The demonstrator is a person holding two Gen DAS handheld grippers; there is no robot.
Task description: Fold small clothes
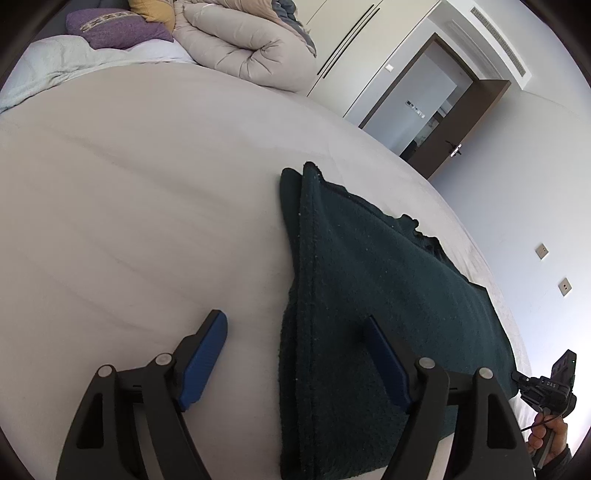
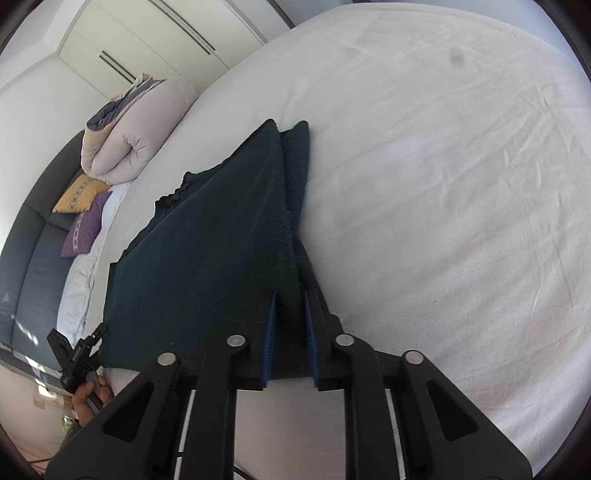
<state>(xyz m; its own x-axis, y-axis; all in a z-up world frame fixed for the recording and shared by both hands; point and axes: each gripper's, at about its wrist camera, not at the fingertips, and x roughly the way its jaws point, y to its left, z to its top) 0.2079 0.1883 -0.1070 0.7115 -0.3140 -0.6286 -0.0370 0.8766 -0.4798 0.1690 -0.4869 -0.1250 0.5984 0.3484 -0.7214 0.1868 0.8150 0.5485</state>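
Note:
A dark green knitted garment [image 1: 362, 280] lies part-folded on the white bed sheet [image 1: 129, 221], with a raised fold ridge along its length. My left gripper [image 1: 295, 325] is open, its jaws wide apart over the garment's near edge; one blue finger [image 1: 205, 358] rests over the sheet, the other blue finger [image 1: 384, 354] on the cloth. In the right wrist view the same garment [image 2: 214, 251] shows, and my right gripper [image 2: 290, 295] is shut on its lifted folded edge, pinched between the blue pads [image 2: 271, 325].
A rolled beige duvet [image 1: 240, 40], a purple pillow [image 1: 114, 33] and a yellow pillow [image 2: 79, 194] lie at the head of the bed. A dark headboard [image 2: 33, 251], white wardrobe [image 2: 155, 40] and an open brown door [image 1: 458, 129] surround the bed.

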